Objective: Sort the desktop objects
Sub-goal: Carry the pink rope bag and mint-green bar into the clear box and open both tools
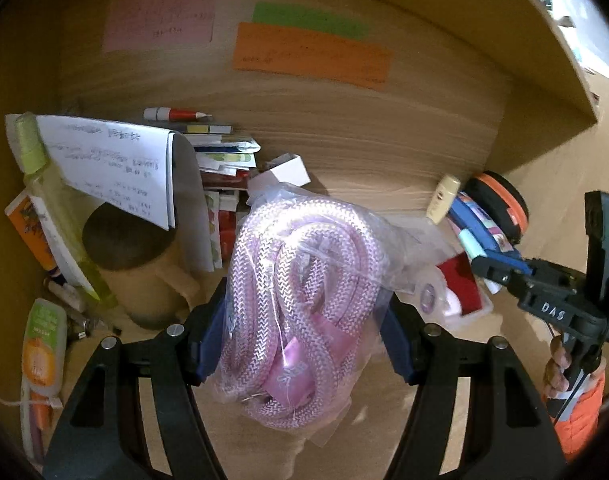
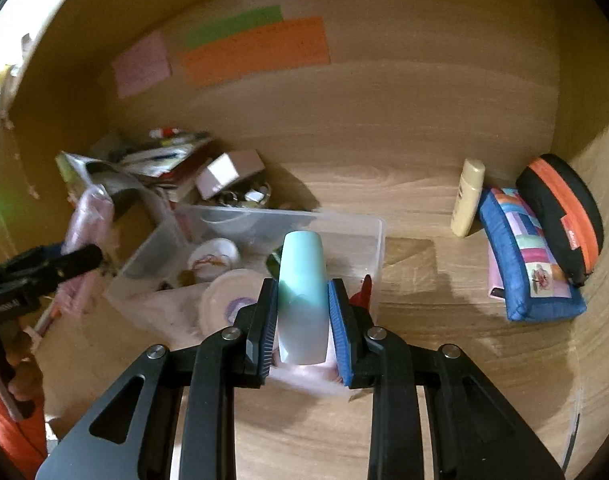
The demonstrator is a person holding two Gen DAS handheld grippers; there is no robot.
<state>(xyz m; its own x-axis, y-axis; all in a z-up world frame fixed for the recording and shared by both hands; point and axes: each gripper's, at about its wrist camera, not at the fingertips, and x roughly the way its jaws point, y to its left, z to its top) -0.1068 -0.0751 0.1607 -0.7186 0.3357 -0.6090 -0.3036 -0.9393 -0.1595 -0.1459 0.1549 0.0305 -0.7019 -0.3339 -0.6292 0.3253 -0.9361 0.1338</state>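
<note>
My left gripper (image 1: 304, 340) is shut on a clear plastic bag of coiled pink braided rope (image 1: 304, 292), held up above the wooden desk. In the right wrist view it appears at the left edge, left gripper (image 2: 78, 258) with the pink bag (image 2: 90, 208). My right gripper (image 2: 302, 320) is shut on a pale mint, rounded case (image 2: 302, 288), held upright over the near side of a clear plastic bin (image 2: 356, 220). The bin holds a white lidded cup (image 2: 214, 258) and a round white lid (image 2: 228, 300). The left wrist view shows the right gripper (image 1: 486, 264) at the right.
A cream bottle (image 2: 468, 196), a blue patchwork pouch (image 2: 520, 264) and a black-and-orange case (image 2: 560, 216) lean at the back right. A beige mug (image 1: 144, 268), an open notebook (image 1: 116, 160), stacked booklets and a small white box (image 2: 228, 172) crowd the back left. Coloured notes (image 2: 256, 52) hang on the back wall.
</note>
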